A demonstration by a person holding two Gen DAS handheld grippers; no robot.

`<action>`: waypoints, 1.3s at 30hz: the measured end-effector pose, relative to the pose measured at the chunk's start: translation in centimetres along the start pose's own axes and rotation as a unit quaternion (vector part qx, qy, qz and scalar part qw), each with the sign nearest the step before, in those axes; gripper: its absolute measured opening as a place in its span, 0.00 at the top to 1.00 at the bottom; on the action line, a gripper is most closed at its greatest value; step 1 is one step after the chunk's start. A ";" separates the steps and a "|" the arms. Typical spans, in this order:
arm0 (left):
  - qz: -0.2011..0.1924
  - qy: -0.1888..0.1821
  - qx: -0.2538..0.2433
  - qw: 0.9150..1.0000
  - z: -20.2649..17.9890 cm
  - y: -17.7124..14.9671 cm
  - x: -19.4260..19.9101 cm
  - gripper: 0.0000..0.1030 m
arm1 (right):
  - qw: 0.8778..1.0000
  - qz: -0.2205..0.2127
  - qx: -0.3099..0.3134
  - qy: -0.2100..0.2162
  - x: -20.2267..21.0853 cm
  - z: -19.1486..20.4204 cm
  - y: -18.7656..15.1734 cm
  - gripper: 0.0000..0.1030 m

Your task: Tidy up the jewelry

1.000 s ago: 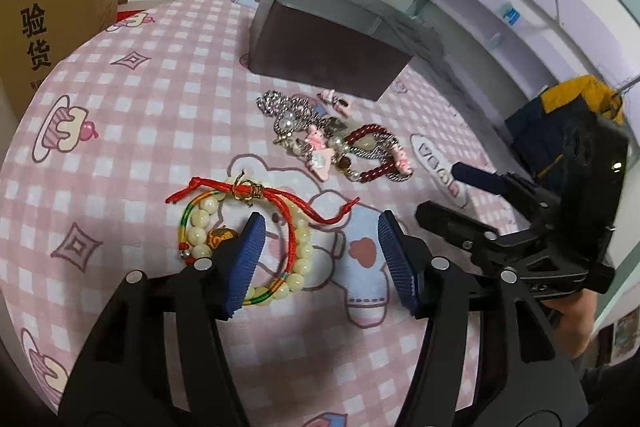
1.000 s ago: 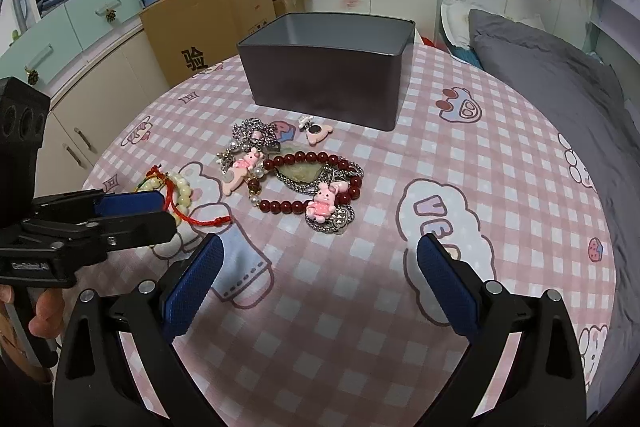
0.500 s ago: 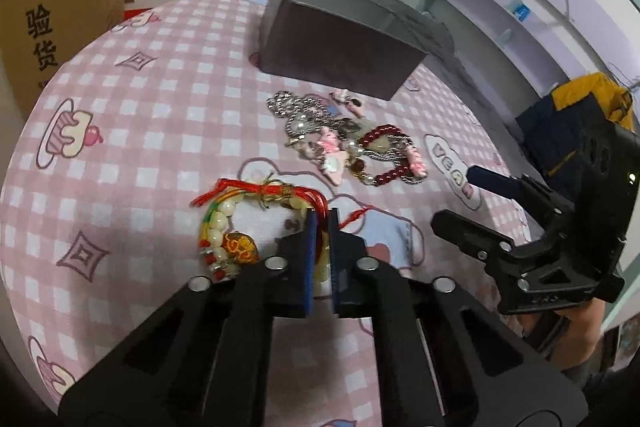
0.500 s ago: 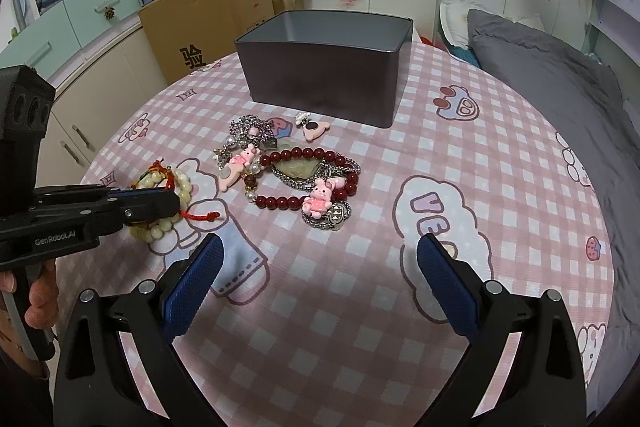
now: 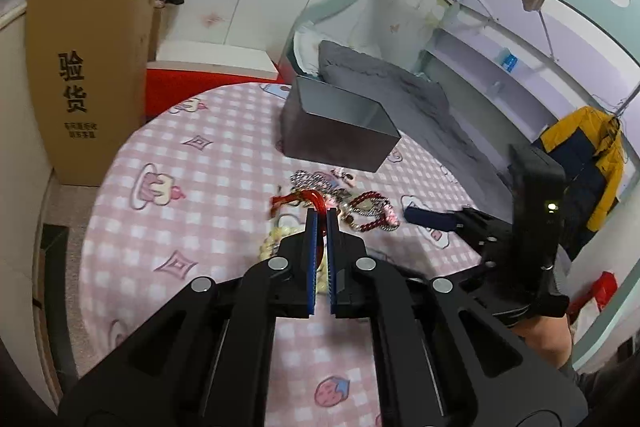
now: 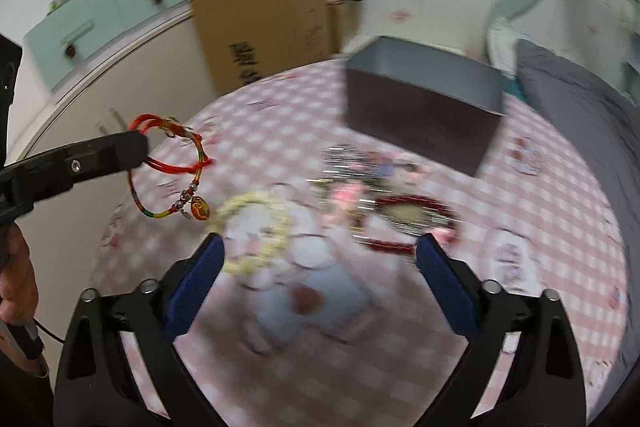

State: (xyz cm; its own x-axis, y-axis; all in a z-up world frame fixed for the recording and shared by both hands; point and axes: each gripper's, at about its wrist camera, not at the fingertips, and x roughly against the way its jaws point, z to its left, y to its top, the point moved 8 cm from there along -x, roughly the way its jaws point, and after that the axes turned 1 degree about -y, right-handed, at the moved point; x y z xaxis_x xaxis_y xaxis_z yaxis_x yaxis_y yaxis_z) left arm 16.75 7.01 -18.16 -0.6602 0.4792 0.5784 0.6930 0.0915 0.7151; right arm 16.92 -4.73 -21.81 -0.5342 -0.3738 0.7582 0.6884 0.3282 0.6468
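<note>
My left gripper (image 5: 321, 217) is shut on a red cord bracelet (image 5: 309, 195) and holds it above the table; in the right wrist view the bracelet (image 6: 170, 169) hangs from the left gripper (image 6: 136, 147) with a gold charm. A cream bead bracelet (image 6: 256, 223) lies on the pink checked tablecloth (image 6: 500, 219) below it. A pile of jewelry (image 5: 362, 207) with a dark red bead bracelet (image 6: 412, 223) lies in front of the dark open box (image 5: 340, 131). My right gripper (image 6: 320, 279) is open and empty, low over the cloth.
A cardboard carton (image 5: 88, 75) stands beyond the table's left edge. A bed with a grey pillow (image 5: 384, 79) lies behind the box. A yellow and navy jacket (image 5: 592, 155) hangs at the right. The right wrist view is motion-blurred.
My left gripper closed on the red cord bracelet and lifted it off the table, leaving the cream bead bracelet behind. The right gripper moved closer over the cloth.
</note>
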 end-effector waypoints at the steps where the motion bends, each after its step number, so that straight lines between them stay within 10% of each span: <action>1: 0.001 0.004 0.000 1.000 0.1 -0.2 0.2 0.96 | 1.000 0.006 0.004 0.009 -0.6 0.7 0.0 0.26; 8: 0.013 0.006 -0.006 1.000 0.7 -0.9 0.1 0.96 | 0.998 0.047 0.024 -0.026 -4.5 1.8 -0.9 0.60; 11: 0.018 0.003 -0.008 1.000 0.7 -1.0 -0.6 0.96 | 0.997 0.048 0.045 -0.027 -4.4 1.9 -0.9 0.92; 29: -0.004 -0.091 -0.082 0.993 -6.5 9.7 -5.6 0.96 | 0.995 -0.087 0.000 -0.040 4.8 -6.4 7.4 0.93; 39: 0.047 -0.090 -0.075 0.992 -6.1 13.8 -14.1 0.96 | 0.993 -0.098 -0.046 -0.045 0.8 -12.0 11.7 0.93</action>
State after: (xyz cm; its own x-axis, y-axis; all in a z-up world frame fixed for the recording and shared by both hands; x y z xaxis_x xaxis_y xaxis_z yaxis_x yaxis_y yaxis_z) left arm 33.85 -3.84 -14.09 -0.5226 0.6282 0.5764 0.6897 -0.0859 0.7190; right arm 30.47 -11.62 -14.64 -0.7016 -0.3416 0.6253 0.6063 0.1749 0.7758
